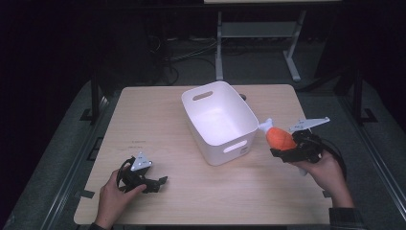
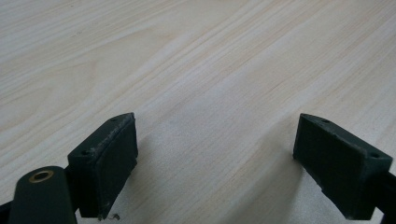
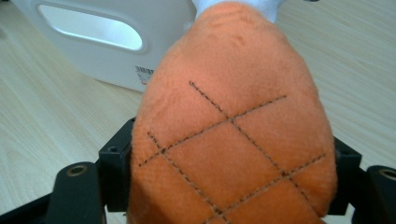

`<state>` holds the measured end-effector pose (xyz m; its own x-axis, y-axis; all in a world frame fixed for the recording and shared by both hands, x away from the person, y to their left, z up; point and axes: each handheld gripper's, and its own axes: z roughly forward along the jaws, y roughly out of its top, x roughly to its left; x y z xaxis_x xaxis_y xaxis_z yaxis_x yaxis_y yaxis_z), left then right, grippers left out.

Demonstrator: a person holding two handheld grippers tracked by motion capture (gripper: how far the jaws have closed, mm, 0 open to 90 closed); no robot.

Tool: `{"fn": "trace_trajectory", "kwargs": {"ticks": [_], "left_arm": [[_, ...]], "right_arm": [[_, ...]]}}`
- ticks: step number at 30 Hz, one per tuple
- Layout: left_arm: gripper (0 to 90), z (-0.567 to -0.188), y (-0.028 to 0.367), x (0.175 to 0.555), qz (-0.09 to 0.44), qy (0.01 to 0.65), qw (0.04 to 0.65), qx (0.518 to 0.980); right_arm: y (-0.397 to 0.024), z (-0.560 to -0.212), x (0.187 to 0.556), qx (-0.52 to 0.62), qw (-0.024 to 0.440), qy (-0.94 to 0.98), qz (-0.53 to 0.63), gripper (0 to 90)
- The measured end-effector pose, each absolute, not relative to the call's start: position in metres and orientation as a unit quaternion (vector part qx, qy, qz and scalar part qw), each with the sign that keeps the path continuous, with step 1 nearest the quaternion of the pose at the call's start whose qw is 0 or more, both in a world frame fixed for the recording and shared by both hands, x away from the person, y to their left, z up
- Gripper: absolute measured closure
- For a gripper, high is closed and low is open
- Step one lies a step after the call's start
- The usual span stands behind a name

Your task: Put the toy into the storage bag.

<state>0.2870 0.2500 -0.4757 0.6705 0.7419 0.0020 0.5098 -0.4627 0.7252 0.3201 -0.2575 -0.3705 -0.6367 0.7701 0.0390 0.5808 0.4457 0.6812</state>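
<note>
Clearly the orange plush toy (image 1: 280,138), pinched in the right tool (image 1: 283,149) with its white tip toward the white bin (image 1: 242,112), hangs just right of that bin's rim, while the spread left tool (image 1: 152,184) rests far off on the table (image 1: 158,120).

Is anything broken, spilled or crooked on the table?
Nothing is broken or spilled. The white bin sits turned at an angle to the table edges. The orange plush toy is off the table, squeezed in the right tongs beside the bin.

right gripper (image 1: 282,146) clamps orange plush toy (image 1: 280,138) | beside white bin (image 1: 219,143)
</note>
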Motion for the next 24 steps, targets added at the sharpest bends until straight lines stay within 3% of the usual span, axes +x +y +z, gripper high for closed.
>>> {"fn": "trace_trajectory", "kwargs": {"ticks": [24], "left_arm": [[12.9,-0.475,0.250,0.287,0.161,0.371,0.359,0.841]], "right_arm": [[-0.245,-0.332,0.335,0.383,0.152,0.836,0.361,25.6]]}}
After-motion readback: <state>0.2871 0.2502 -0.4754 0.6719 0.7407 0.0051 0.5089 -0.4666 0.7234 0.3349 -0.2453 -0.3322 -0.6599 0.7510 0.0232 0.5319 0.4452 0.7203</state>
